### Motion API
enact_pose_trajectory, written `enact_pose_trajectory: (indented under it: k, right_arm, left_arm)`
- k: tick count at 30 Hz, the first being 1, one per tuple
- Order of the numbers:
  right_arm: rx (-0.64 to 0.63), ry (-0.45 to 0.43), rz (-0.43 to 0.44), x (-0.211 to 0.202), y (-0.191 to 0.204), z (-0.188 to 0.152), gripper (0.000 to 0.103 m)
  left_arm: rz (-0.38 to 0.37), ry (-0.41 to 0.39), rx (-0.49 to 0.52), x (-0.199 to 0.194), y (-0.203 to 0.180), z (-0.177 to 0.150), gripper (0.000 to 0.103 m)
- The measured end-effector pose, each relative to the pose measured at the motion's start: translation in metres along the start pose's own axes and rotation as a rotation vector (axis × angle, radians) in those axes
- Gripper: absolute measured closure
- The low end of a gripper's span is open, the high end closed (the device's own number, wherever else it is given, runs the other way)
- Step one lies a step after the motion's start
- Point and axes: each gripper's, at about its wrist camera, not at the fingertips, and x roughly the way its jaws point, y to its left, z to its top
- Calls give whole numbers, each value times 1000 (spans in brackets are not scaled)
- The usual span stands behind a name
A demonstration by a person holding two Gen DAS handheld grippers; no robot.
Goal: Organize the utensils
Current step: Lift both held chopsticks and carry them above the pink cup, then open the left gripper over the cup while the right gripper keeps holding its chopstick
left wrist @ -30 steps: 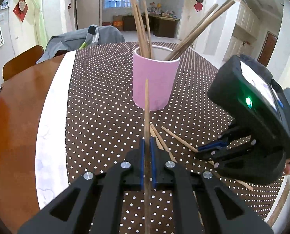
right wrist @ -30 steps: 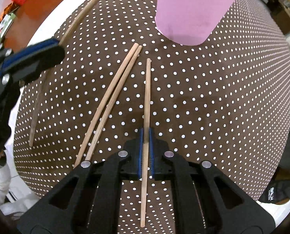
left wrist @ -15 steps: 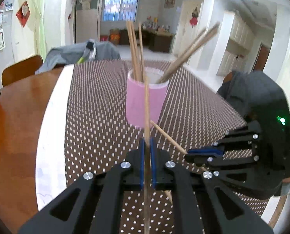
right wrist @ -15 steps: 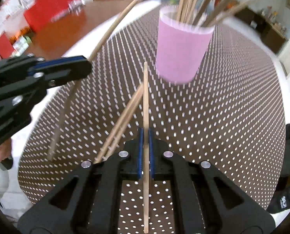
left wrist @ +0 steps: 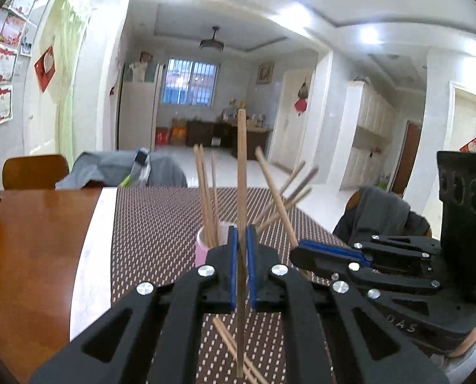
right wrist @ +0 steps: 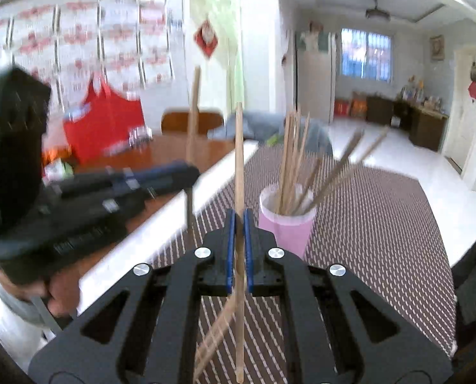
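Left gripper (left wrist: 242, 268) clamped on a chopstick (left wrist: 241, 172) standing upright along its fingers, right gripper (right wrist: 238, 249) pinching another upright chopstick (right wrist: 239, 160), loose chopsticks (left wrist: 234, 352) lying below, pink cup (right wrist: 286, 227) of leaning chopsticks just ahead on the dotted tablecloth (right wrist: 382, 224)

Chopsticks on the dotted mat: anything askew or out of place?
Yes. Two loose chopsticks lie on the mat below the left gripper, outside the pink cup. Each gripper, left and right, holds one chopstick upright.

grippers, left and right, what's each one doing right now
Left gripper: closed on a chopstick, held upright.
Right gripper: closed on another chopstick, also upright.
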Motion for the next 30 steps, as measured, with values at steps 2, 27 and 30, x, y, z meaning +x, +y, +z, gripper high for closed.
enact_pose_trajectory:
  k: [2,27,30]
  right_arm:
    - [10,-76,-11,0,0,9,97]
    - [147,-505,-172,73,-25,24,97]
    - [147,-518,-195,79,-28,22,97]
  left_arm:
    - [1,-12,7,4,-2,9,97]
    - [-3,-225,-163,60,50,78,97]
    - [-11,-245,-163,66,51,80,97]
